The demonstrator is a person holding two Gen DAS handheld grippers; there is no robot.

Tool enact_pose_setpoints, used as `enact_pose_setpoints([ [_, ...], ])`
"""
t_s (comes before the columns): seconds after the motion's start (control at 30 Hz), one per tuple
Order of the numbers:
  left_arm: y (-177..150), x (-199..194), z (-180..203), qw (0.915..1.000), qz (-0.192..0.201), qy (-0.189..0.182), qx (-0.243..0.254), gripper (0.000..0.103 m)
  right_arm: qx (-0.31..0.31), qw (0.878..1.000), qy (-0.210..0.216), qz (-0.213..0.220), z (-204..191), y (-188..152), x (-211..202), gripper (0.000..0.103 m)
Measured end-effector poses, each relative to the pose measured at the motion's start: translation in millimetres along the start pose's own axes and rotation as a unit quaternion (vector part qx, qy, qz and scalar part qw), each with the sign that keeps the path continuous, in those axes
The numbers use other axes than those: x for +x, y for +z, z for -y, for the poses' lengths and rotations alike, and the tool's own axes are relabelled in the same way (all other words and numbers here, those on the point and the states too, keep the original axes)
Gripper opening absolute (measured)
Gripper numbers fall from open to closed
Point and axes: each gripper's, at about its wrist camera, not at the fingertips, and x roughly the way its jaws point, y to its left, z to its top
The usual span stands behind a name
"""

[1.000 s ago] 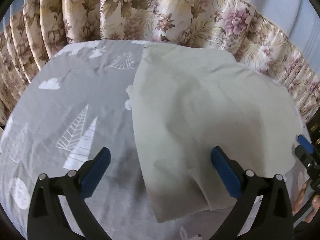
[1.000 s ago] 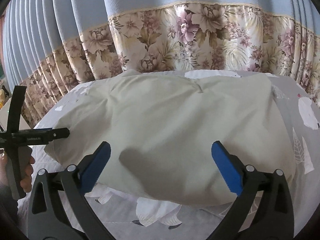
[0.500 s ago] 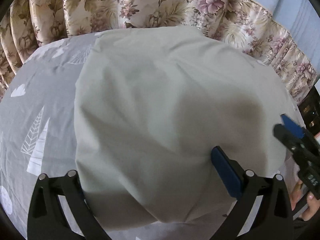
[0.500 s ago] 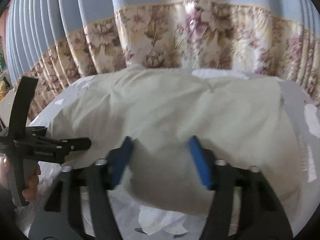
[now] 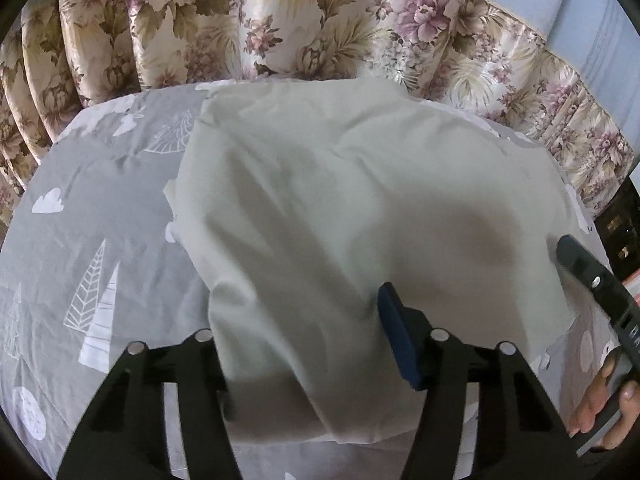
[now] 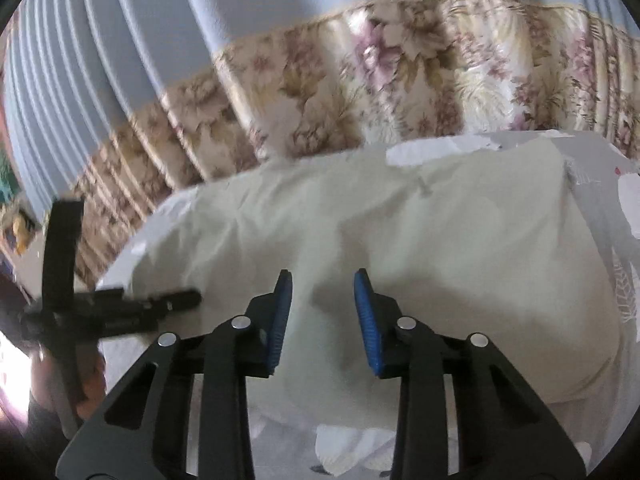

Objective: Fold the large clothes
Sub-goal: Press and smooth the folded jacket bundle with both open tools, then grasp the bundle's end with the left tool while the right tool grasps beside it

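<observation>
**Claws at the near hem of the pale cloth, ready to grip for a fold**

Claw on the left (image 5: 304, 344), seen from its own camera: the right blue pad stands clear at lower centre, while the left pad is buried under the pale green cloth (image 5: 360, 208). Fabric lies between the jaws, but whether they pinch it I cannot tell. The cloth fills the middle of the frame, spread on a grey bed sheet (image 5: 88, 216) printed with white trees, with a flowered curtain (image 5: 280, 24) across the top. At the right edge, the other claw's black body and the hand (image 5: 604, 408) holding it.

Right camera: the right claw (image 6: 322, 312) is narrowed, both blue pads showing with a gap between them, and cloth (image 6: 440, 248) lies in that gap, seemingly ungripped. The picture is blurred. The left claw's black frame sits at mid-left, at the cloth's edge.

Judged step: taking hold of the near hem. Next, both claws need a firm pinch, then an even lift toward the far edge.
</observation>
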Motion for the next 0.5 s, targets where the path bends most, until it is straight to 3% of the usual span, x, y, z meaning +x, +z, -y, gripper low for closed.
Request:
enact_pose_setpoints([
  [0.03, 0.9, 0.3, 0.0, 1.0, 0.0, 0.001, -0.001, 0.056, 0.006, 1.0, -0.003, -0.008, 3.1, 1.4, 5.5, 0.021],
  [0.07, 1.8, -0.1, 0.9, 1.0, 0.002, 0.004, 0.0, 0.055, 0.014, 1.0, 0.001, -0.023, 6.8, 1.0, 13.1, 0.002],
  [0.27, 6.0, -3.2, 3.3, 0.9998, 0.018, 0.003, 0.01, 0.039, 0.098, 0.993, 0.02, -0.066, 31.9, -18.0, 48.7, 0.0],
  [0.5, 18.5, -16.6, 11.8, 0.9986, 0.044, -0.028, 0.013, 0.027, 0.095, 0.993, 0.008, -0.07, 29.8, -18.5, 49.4, 0.0],
])
